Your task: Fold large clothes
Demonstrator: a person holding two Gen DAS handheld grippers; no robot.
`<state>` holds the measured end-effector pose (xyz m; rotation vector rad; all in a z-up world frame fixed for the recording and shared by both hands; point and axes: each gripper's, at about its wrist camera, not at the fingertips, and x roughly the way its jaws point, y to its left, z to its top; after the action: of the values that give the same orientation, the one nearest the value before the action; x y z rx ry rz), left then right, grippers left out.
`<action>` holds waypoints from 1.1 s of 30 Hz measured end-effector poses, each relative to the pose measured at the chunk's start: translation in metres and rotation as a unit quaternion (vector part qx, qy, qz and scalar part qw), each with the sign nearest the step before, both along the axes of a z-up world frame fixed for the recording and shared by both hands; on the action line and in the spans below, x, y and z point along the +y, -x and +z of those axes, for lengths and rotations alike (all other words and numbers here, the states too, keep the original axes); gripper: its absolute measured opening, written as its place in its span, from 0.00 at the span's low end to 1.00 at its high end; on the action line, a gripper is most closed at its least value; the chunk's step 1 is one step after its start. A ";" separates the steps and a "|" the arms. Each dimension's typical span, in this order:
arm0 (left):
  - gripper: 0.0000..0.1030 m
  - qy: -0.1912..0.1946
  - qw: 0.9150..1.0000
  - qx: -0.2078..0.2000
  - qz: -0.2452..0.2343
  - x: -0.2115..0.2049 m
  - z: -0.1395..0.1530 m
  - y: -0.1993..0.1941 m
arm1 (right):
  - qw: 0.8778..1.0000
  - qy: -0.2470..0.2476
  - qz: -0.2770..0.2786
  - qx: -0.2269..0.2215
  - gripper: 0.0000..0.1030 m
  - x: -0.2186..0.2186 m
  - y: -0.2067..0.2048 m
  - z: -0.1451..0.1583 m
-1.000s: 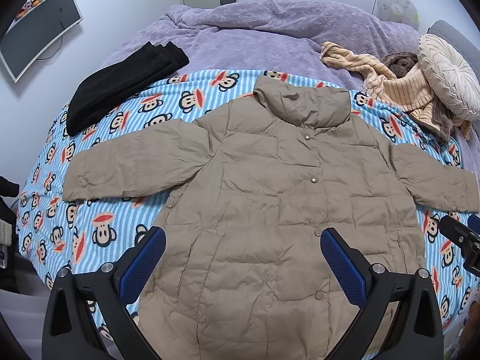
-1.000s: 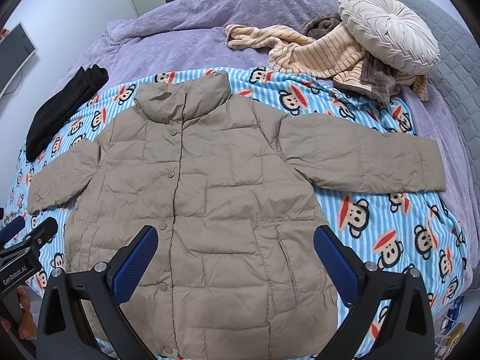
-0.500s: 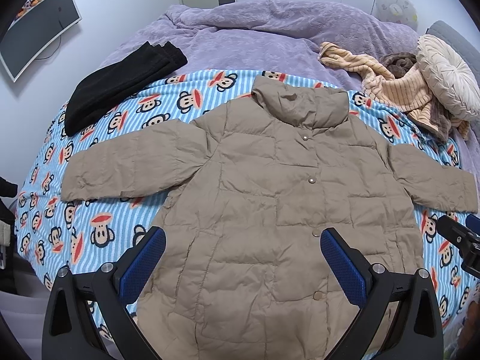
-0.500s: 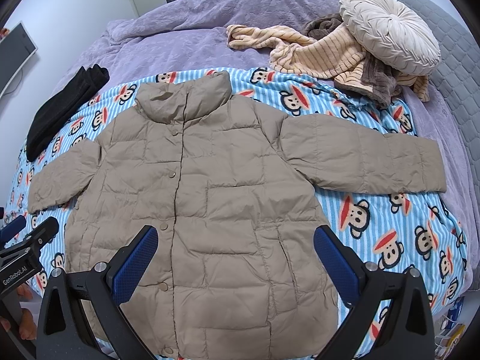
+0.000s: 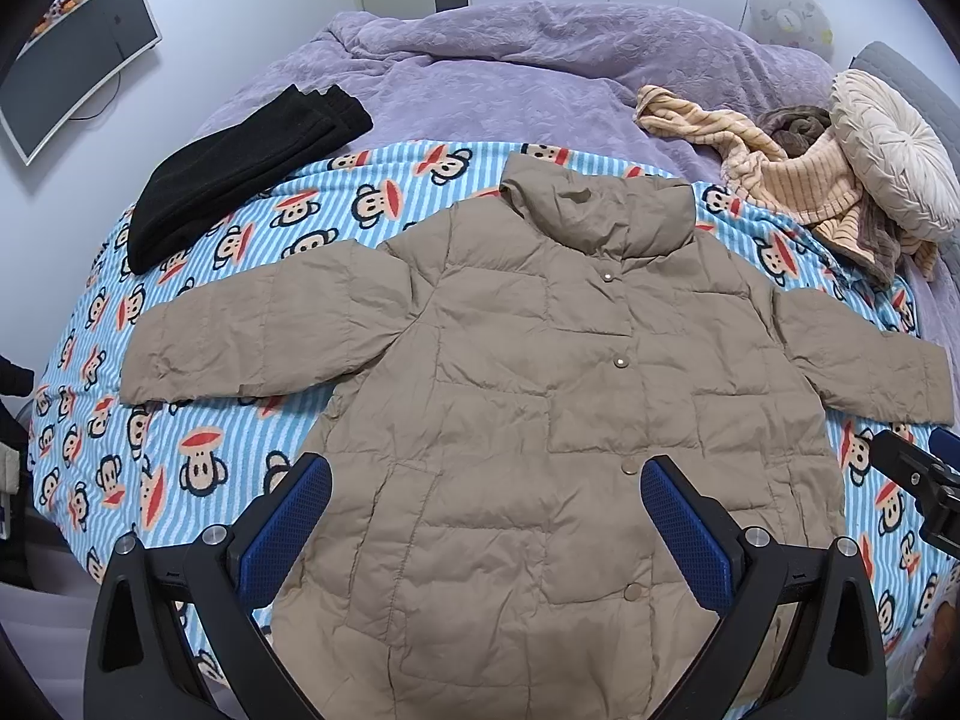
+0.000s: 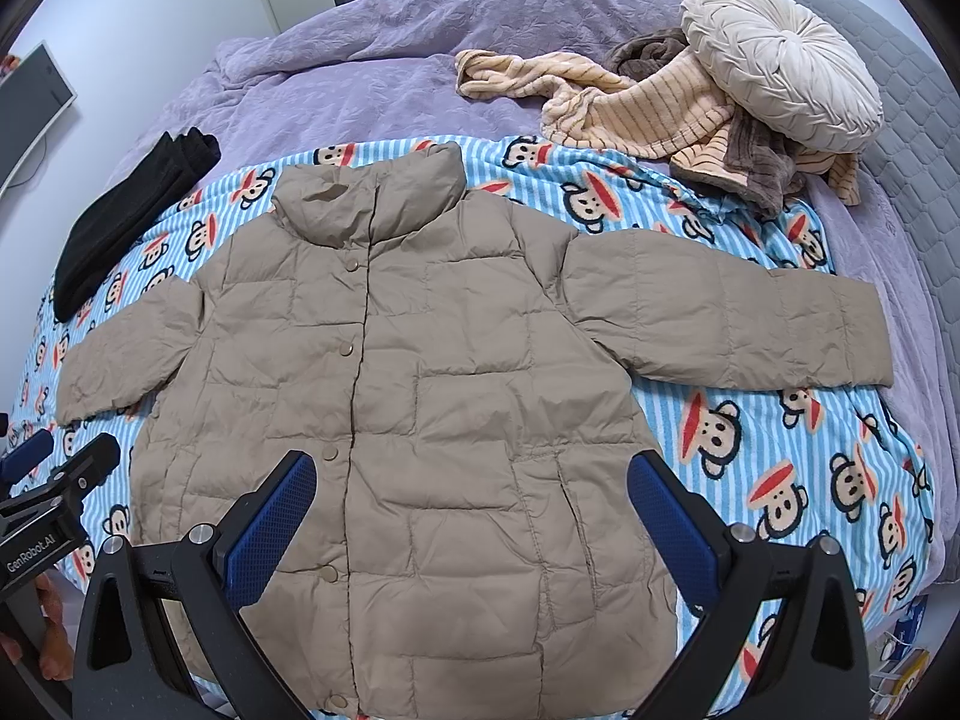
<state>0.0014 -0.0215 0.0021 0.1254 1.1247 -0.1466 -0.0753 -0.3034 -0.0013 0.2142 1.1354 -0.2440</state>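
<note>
We see the beige jacket (image 5: 540,408) flat on the monkey-print blanket (image 5: 198,420), collar pointing away from both released tools (image 5: 486,516) (image 6: 471,510), sleeves spread sideways.

Bed (image 5: 540,60) under monkey blanket (image 5: 198,462), jacket (image 5: 540,420)

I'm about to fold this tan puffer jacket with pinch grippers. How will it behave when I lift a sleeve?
The puffer jacket looks quilted and crinkled, so probably light and floppy; a lifted sleeve would likely drape. Its smooth shell may slip between pads, and the padding may spring folds open.
</note>
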 end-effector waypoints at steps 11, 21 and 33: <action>1.00 0.001 1.000 0.003 0.002 0.002 -0.002 0.000 | 1.000 0.000 -0.001 0.000 1.00 0.001 -0.001 0.000; 1.00 0.001 1.000 0.004 0.002 0.002 -0.004 0.000 | 1.000 0.000 -0.001 0.000 1.00 0.000 -0.001 -0.001; 1.00 0.004 1.000 0.007 -0.002 0.001 -0.010 0.004 | 1.000 0.002 -0.003 0.003 1.00 0.000 -0.001 -0.002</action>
<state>-0.0024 -0.0202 -0.0082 0.1185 1.1376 -0.1559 -0.0746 -0.3033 -0.0034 0.2131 1.1404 -0.2522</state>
